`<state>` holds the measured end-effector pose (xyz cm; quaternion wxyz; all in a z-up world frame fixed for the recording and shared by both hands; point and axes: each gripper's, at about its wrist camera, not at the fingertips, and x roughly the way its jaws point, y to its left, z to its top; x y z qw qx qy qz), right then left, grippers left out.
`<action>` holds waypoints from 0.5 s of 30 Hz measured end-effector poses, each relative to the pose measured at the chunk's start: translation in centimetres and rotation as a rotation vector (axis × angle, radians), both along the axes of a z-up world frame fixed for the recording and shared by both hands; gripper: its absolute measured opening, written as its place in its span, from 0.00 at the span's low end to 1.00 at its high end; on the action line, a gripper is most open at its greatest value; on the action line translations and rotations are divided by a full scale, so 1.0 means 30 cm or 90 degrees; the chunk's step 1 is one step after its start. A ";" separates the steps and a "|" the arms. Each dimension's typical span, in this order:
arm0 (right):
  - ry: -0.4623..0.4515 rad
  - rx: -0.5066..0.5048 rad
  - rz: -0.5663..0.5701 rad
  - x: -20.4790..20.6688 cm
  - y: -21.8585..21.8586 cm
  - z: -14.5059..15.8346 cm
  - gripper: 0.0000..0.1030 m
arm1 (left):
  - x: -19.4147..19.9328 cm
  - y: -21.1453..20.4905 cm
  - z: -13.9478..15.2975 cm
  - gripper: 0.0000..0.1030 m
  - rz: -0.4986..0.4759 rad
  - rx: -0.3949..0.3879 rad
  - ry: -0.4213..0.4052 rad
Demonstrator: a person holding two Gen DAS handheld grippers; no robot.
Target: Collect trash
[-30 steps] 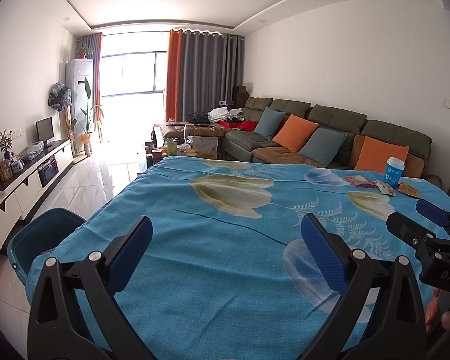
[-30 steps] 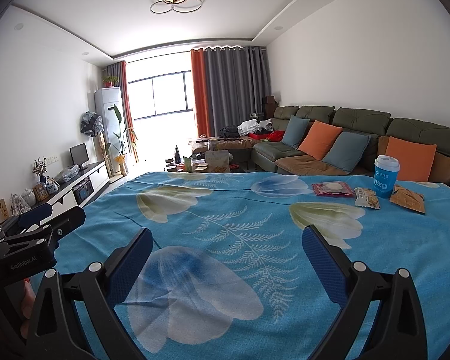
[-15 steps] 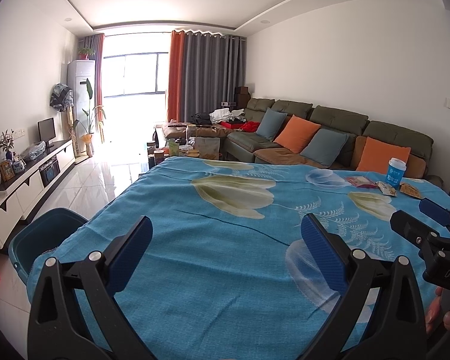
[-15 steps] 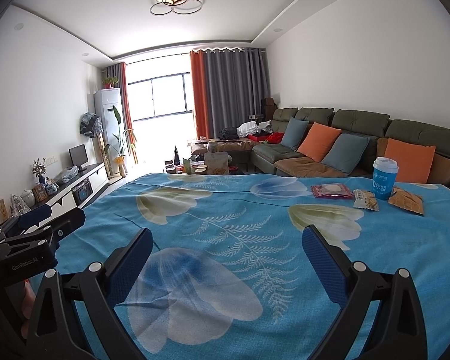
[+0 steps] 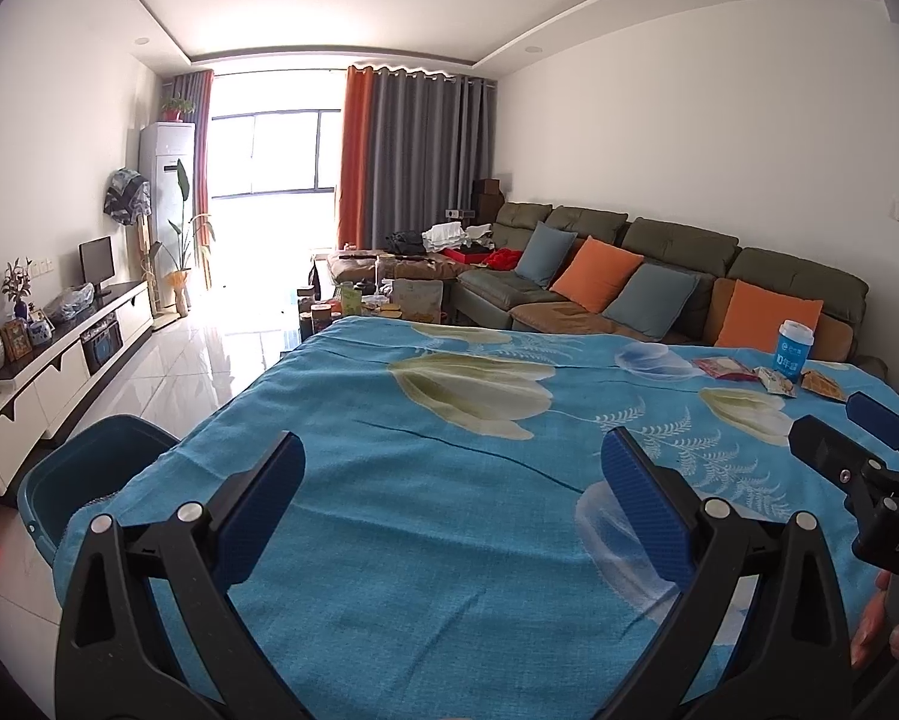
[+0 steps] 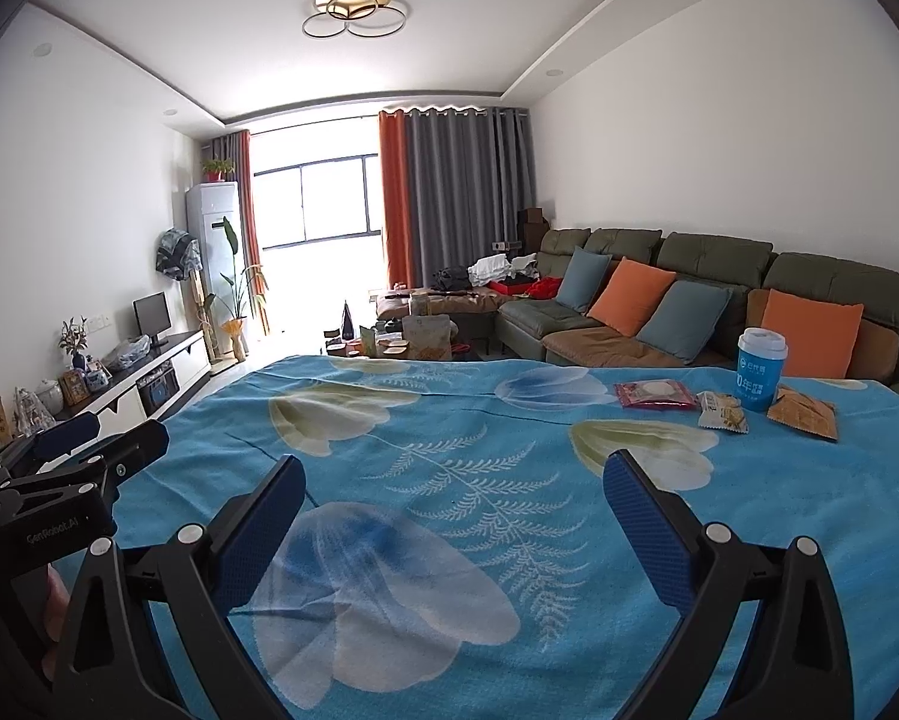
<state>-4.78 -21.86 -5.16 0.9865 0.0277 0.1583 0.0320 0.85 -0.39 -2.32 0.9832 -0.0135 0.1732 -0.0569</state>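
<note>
Both tongs hang released over the near edge of the table: the left gripper (image 5: 452, 468) spreads its blue pads wide with nothing between them, and the right gripper (image 6: 452, 489) does the same, jaws parted over a pale printed flower. Spreading out from them is the blue floral cloth (image 6: 449, 420), bare and unobstructed all the way across to the trash at two o'clock in the right wrist view. Over there, a pink wrapper (image 6: 655, 394) lies flat, a small crumpled packet (image 6: 722, 412) sits just beside it, a blue paper cup (image 6: 760, 369) with a white lid stands upright, and an orange snack bag (image 6: 805, 414) lies at its right side. Down at nine o'clock in the left wrist view, a teal bin (image 5: 89, 450) sits on the floor against the table's corner. Beyond the table runs a green sofa (image 6: 713, 276) with orange and blue cushions. Compared with a second ago, almost nothing has shifted; the views have tipped down a touch, and the trash is untouched. Writing: the left tool's body reads "GenRobot.AI", the right one shows "DAS", and the cup carries white characters too small to read.
</note>
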 end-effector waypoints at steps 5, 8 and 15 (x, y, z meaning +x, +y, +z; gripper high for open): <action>-0.005 0.002 -0.002 -0.009 0.002 0.004 0.93 | -0.001 -0.006 0.007 0.95 0.008 0.006 -0.012; -0.005 0.003 -0.002 -0.010 0.001 0.004 0.93 | -0.003 -0.007 0.011 0.95 0.010 0.008 -0.018; -0.006 0.003 -0.003 -0.010 0.000 0.006 0.93 | -0.002 -0.008 0.012 0.95 0.015 0.009 -0.022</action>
